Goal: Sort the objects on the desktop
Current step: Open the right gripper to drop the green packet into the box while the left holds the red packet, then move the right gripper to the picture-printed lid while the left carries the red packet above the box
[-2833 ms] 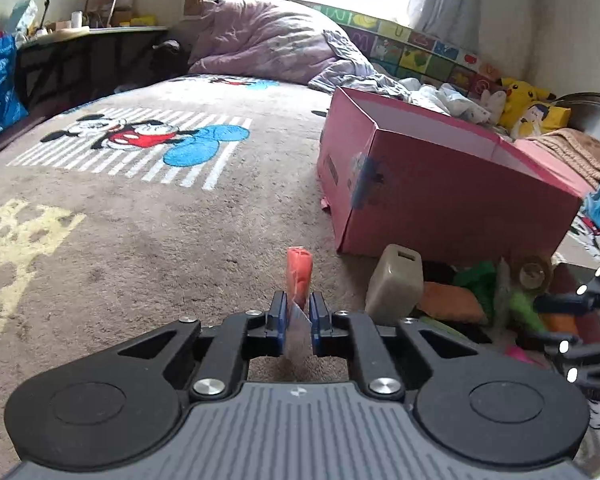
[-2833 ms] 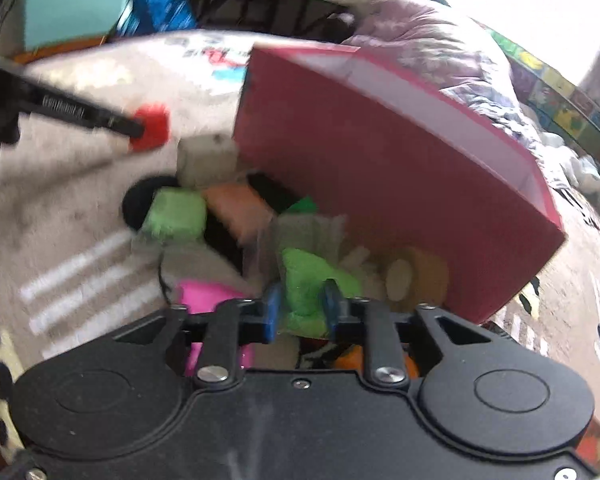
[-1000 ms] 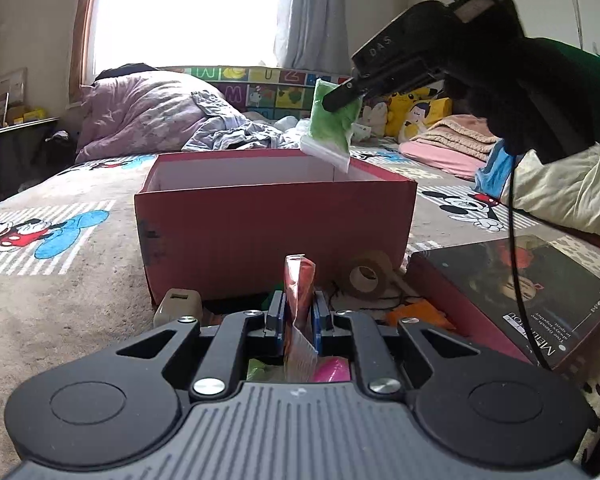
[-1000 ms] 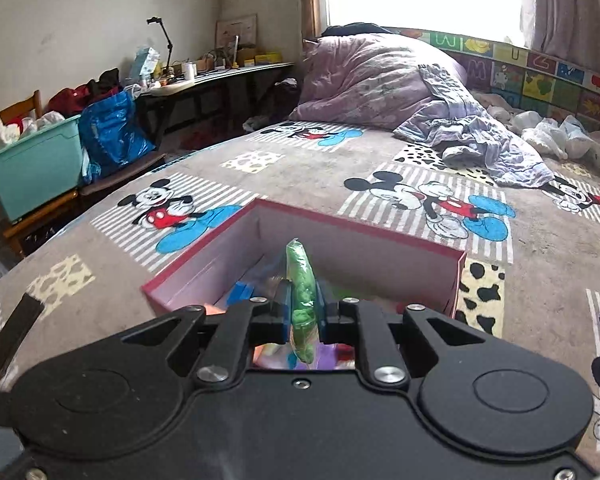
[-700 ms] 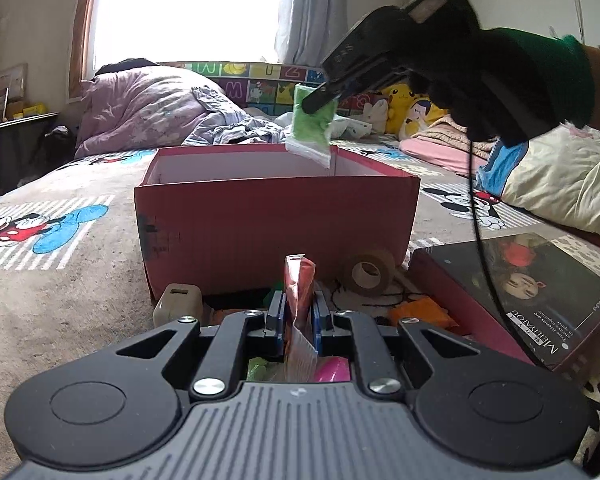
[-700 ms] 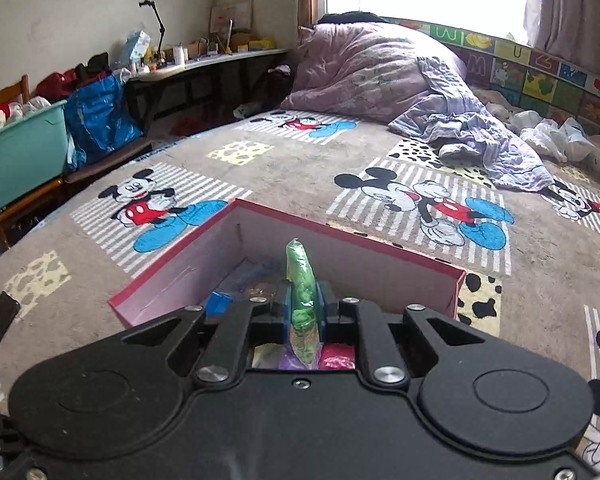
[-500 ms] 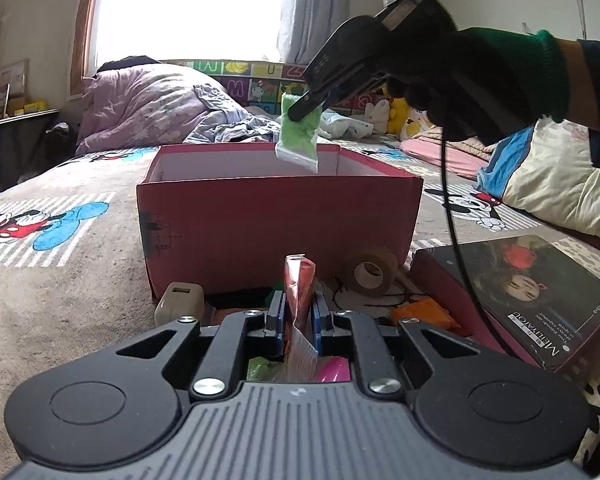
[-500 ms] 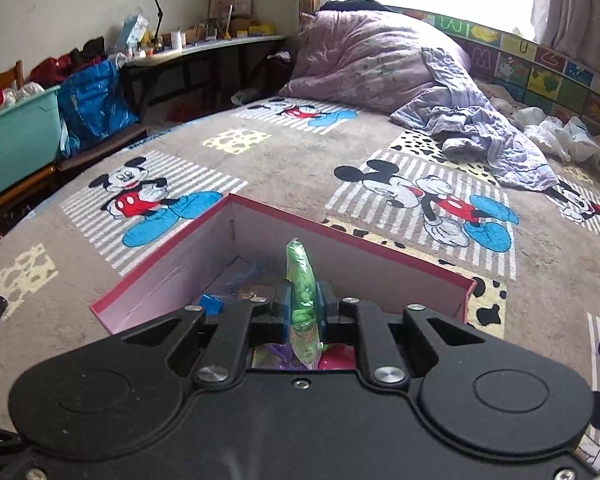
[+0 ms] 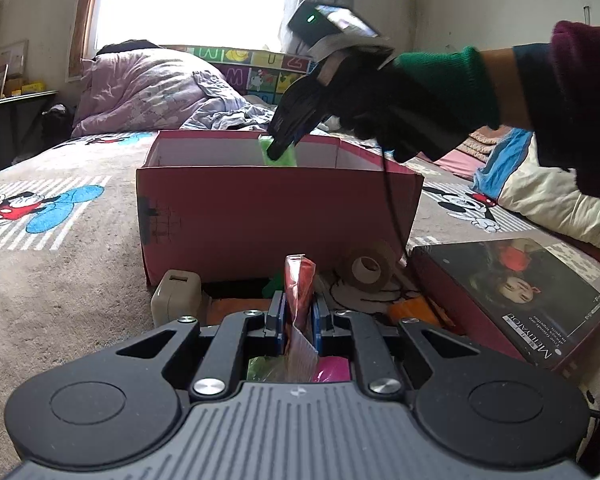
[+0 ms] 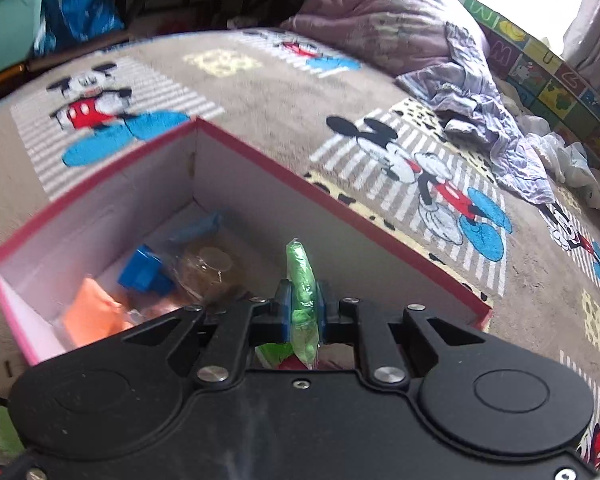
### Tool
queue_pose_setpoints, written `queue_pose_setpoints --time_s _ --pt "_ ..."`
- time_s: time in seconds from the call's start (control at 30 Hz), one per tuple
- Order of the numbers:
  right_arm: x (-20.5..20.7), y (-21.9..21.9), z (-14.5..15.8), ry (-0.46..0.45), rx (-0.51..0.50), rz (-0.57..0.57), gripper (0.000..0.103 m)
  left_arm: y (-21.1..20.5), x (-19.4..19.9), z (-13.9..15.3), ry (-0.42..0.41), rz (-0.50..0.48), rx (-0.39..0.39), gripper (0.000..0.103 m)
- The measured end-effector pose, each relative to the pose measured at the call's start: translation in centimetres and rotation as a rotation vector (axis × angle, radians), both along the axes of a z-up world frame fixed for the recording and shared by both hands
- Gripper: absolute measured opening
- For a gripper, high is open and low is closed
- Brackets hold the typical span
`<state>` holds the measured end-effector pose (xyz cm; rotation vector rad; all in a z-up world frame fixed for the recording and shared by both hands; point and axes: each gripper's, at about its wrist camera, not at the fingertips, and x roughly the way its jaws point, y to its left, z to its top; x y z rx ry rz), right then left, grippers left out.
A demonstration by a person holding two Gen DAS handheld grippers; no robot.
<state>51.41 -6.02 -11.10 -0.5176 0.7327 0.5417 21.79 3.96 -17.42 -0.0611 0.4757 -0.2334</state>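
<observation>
Looking down from the right wrist view, the pink box (image 10: 236,168) interior is visible: a blue block (image 10: 144,274), an orange packet (image 10: 94,316) and a brownish round item (image 10: 212,268) lie on its floor. The left wrist view shows only the box's outer front wall (image 9: 276,220), not its contents. That view instead shows items on the bed (image 9: 60,280) in front of the box: a beige adapter (image 9: 177,294), a tape roll (image 9: 366,266), and a dark book (image 9: 512,292) to the right.

Right tool (image 10: 302,308): jaws clamped on a green packet (image 10: 300,276), which stands on edge between the pads, over the box opening. From the left wrist view the packet (image 9: 284,156) sits at rim level, partly inside, with a gloved hand (image 9: 400,92) behind it.

Left tool (image 9: 298,312): jaws clamped on a red packet (image 9: 299,280), upright between the pads, outside the box and in front of its near wall.
</observation>
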Motion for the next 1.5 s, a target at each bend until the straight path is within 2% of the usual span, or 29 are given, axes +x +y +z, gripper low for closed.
queue_pose_setpoints --time_s 0.1,0.17,0.23,0.27,0.5,0.57,0.7,0.73,0.93,1.0,1.03,1.1,1.13,1.2,1.5 --pt "0.7 0.6 -0.6 0.018 -0.003 -0.017 0.013 0.2 0.1 -0.1 0.003 0.003 -0.006 0.012" --pt "0.9 0.5 -0.6 0.038 0.03 -0.028 0.019 0.3 0.1 -0.1 0.004 0.007 -0.008 0.012" --pt "0.7 0.3 -0.4 0.049 0.072 -0.029 0.036 0.4 0.1 -0.1 0.005 0.01 -0.011 0.012" --pt "0.5 0.0 -0.2 0.052 0.102 -0.037 0.052 0.4 0.1 -0.1 0.005 0.011 -0.01 0.012" --pt "-2.1 -3.2 2.3 0.073 0.301 -0.084 0.054 0.2 0.0 -0.3 0.009 0.02 0.0 0.012" --pt "-4.2 -4.4 3.3 0.059 0.356 -0.079 0.055 0.3 0.0 -0.3 0.01 0.028 0.0 0.012" --pt "-9.2 -7.0 4.7 0.048 0.485 -0.081 0.072 0.5 -0.1 -0.4 0.013 0.047 -0.007 0.012" --pt "-10.6 -7.7 4.7 0.061 0.521 -0.084 0.073 0.6 -0.1 -0.4 0.015 0.052 -0.012 0.012" --pt "-19.1 -11.0 2.3 0.114 0.641 -0.137 0.079 0.9 -0.5 -0.7 0.013 0.074 -0.017 0.012" --pt "-21.9 -11.7 1.0 0.12 0.672 -0.173 0.086 0.9 -0.7 -0.9 0.009 0.077 -0.009 0.012" --pt "-23.2 -12.0 0.4 0.119 0.686 -0.192 0.086 0.9 -0.7 -1.1 0.013 0.082 -0.01 0.012" --pt "-25.7 -12.3 -0.9 0.106 0.701 -0.213 0.088 1.0 -0.8 -1.3 0.03 0.093 -0.025 0.012" --pt "-26.9 -12.4 -1.5 0.096 0.706 -0.227 0.093 1.1 -0.9 -1.3 0.038 0.098 -0.034 0.012" --pt "-28.4 -12.5 -2.5 0.083 0.709 -0.252 0.094 1.2 -1.3 -1.3 0.046 0.105 -0.04 0.012" --pt "-29.9 -12.4 -5.4 0.142 0.612 -0.397 0.096 1.9 -3.2 -0.2 0.093 0.144 -0.045 0.012"
